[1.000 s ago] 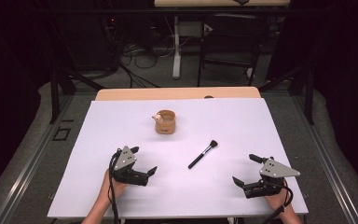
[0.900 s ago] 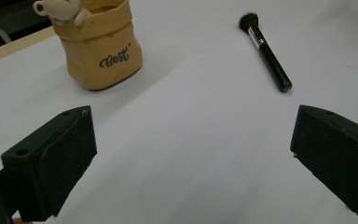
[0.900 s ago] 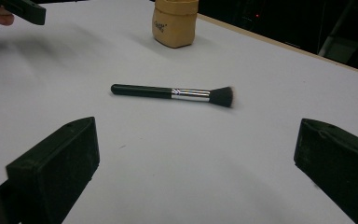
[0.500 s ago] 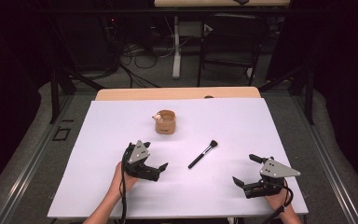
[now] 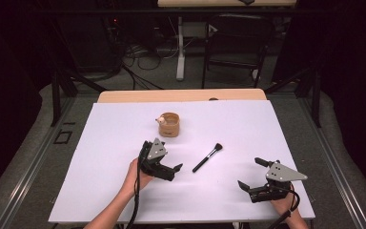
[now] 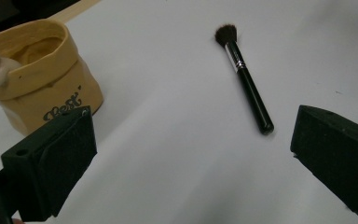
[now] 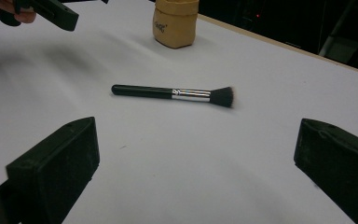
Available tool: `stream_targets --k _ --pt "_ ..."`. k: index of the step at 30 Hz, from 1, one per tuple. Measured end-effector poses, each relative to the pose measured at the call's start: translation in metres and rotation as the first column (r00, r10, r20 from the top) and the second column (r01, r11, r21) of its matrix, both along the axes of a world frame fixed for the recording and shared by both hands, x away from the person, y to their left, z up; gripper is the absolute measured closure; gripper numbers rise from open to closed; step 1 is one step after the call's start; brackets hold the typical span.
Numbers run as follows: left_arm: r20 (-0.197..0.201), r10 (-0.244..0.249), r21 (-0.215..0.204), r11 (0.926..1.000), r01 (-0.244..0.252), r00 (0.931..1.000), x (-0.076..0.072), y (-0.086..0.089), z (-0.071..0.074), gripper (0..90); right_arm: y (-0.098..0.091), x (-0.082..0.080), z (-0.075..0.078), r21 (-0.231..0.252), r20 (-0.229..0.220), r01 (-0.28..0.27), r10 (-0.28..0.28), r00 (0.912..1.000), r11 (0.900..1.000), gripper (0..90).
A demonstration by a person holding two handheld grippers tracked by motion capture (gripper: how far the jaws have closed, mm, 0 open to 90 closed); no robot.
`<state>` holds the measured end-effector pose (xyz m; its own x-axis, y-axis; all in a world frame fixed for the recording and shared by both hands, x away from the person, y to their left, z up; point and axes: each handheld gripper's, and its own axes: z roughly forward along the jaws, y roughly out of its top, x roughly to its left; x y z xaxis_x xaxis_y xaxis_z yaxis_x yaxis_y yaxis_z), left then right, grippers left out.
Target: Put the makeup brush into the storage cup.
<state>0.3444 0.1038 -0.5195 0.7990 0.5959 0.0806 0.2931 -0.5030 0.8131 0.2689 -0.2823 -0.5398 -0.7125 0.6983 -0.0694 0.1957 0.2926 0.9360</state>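
Fingers on both grippers are spread wide with nothing between them: the left gripper [image 5: 169, 168] is held over the white table [image 5: 114, 143], the right gripper [image 5: 252, 176] low near its front edge. A tan pouch-shaped pot [image 5: 169, 124] stands farther back. Between the grippers lies a black makeup brush [image 5: 207, 157], bristles toward the far right.

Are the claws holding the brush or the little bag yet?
No, nothing is held. Both the left gripper and right gripper are open, and the brush lies alone on the table.
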Motion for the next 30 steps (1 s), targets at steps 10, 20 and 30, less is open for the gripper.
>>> stream_targets --k 10,20,30 --pt "-0.077 0.001 0.06 0.9982 0.004 0.997 0.011 -0.023 0.009 0.1 0.0 0.0 0.0 0.0 -0.001 -0.001 0.001 1.0 1.0 0.0" --pt "-0.129 -0.006 0.134 0.9907 0.024 0.9916 0.02 -0.042 0.015 0.0 0.0 0.0 0.0 0.003 -0.001 0.002 -0.002 1.0 1.0 0.0" --pt "-0.161 0.013 0.198 0.9799 0.019 0.9869 0.026 -0.057 0.016 0.0 0.0 0.0 0.0 0.001 -0.004 -0.001 0.001 1.0 1.0 0.0"
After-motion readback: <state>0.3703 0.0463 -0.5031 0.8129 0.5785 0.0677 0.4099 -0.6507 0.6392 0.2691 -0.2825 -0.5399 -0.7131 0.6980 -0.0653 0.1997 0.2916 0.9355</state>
